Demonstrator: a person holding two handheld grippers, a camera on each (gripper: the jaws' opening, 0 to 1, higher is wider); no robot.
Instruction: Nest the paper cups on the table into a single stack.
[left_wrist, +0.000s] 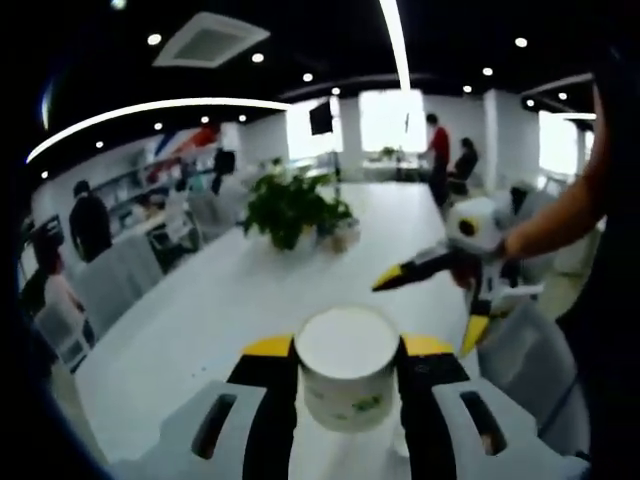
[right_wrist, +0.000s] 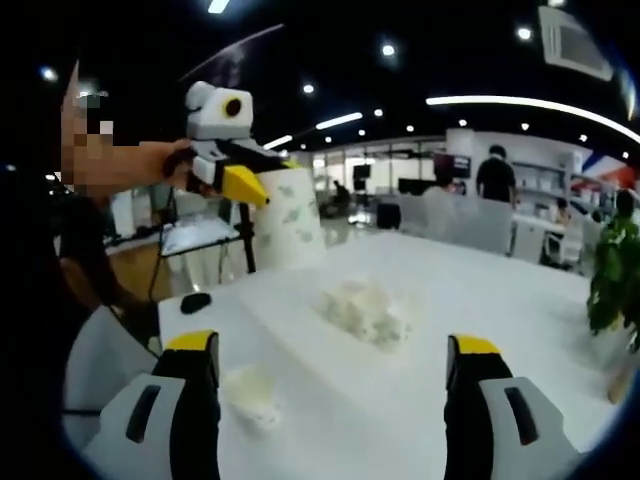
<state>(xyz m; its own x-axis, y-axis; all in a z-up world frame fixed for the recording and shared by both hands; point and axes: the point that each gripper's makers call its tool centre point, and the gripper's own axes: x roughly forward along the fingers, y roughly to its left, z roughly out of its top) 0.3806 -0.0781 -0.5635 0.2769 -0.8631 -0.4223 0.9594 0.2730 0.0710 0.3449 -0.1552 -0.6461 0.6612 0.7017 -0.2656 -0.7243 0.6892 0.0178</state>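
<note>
A white paper cup (left_wrist: 347, 375) with a green print sits between the yellow-tipped jaws of my left gripper (left_wrist: 347, 347), which is shut on it above the white table (left_wrist: 230, 300). The right gripper view shows this same cup (right_wrist: 290, 225) held up at the left by the left gripper (right_wrist: 250, 185), its narrower end up in that view. My right gripper (right_wrist: 335, 350) is open with nothing between its jaws. It also shows at the right of the left gripper view, where the right gripper (left_wrist: 430, 310) is open in a person's hand. Two blurry white lumps (right_wrist: 365, 305) (right_wrist: 250, 392) lie on the table (right_wrist: 500, 290).
A potted plant (left_wrist: 290, 210) stands mid-table, and its leaves (right_wrist: 612, 270) show at the right edge of the right gripper view. A small black object (right_wrist: 195, 300) lies near the table's left edge. Grey chairs (left_wrist: 120, 275) line the table, and people stand farther off.
</note>
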